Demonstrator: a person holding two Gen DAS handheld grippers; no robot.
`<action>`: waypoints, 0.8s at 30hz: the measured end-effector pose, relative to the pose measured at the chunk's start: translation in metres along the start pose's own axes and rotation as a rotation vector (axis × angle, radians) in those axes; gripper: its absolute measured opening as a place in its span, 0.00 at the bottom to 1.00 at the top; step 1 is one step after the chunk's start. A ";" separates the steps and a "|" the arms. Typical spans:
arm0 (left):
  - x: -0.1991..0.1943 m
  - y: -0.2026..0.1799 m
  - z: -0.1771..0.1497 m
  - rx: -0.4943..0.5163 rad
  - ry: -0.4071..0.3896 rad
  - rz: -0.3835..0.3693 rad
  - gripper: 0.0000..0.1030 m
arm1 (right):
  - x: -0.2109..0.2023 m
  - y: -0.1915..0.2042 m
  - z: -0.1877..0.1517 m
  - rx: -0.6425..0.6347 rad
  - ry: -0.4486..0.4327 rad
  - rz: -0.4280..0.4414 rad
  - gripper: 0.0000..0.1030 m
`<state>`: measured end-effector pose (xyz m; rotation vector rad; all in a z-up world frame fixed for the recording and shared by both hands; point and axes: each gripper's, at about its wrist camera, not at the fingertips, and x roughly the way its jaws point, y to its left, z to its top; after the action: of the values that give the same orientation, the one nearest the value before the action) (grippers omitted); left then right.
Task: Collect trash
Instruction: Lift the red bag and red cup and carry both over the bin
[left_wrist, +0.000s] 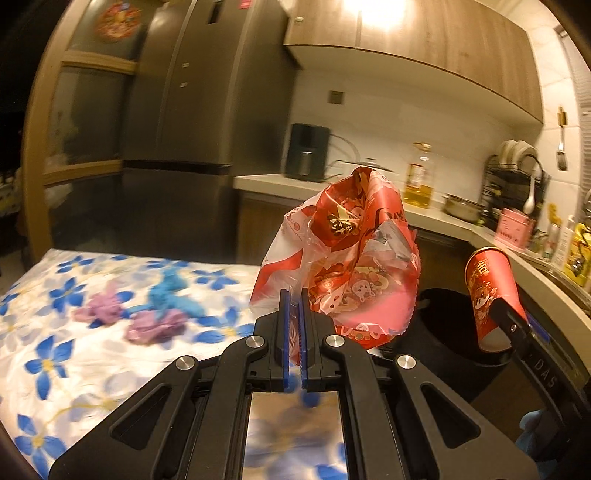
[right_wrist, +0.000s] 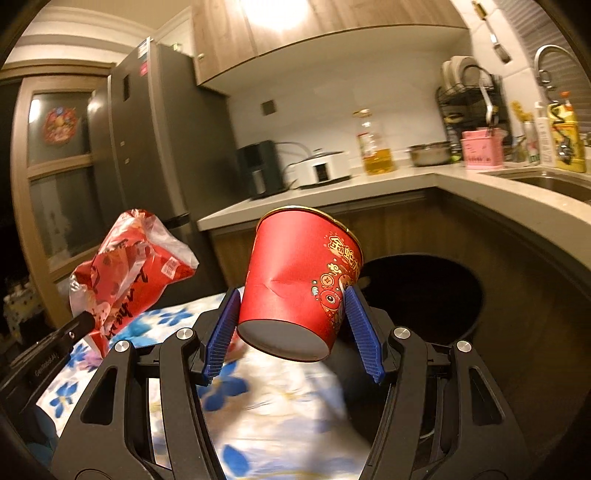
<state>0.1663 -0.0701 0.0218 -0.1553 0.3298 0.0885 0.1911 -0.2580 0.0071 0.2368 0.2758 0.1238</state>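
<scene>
My left gripper is shut on a crumpled red and clear plastic wrapper, held up above the table's right edge; it also shows in the right wrist view. My right gripper is shut on a red paper cup, bottom toward the camera, with a dent in its side. The cup also shows in the left wrist view, above the black trash bin. The bin's dark opening lies just behind the cup.
A table with a blue-flowered cloth carries purple crumpled scraps and a blue scrap. A kitchen counter curves around the bin, with an oil bottle, a pot and a sink. A grey fridge stands behind.
</scene>
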 end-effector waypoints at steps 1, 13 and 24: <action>0.002 -0.008 0.001 0.008 -0.003 -0.013 0.04 | -0.001 -0.006 0.001 0.002 -0.006 -0.012 0.56; 0.037 -0.098 0.001 0.092 0.015 -0.149 0.04 | -0.002 -0.067 0.016 0.031 -0.033 -0.122 0.57; 0.067 -0.138 -0.005 0.115 0.050 -0.210 0.04 | 0.010 -0.093 0.022 0.018 -0.033 -0.162 0.57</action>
<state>0.2429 -0.2026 0.0141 -0.0777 0.3659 -0.1424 0.2153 -0.3507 0.0024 0.2330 0.2626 -0.0430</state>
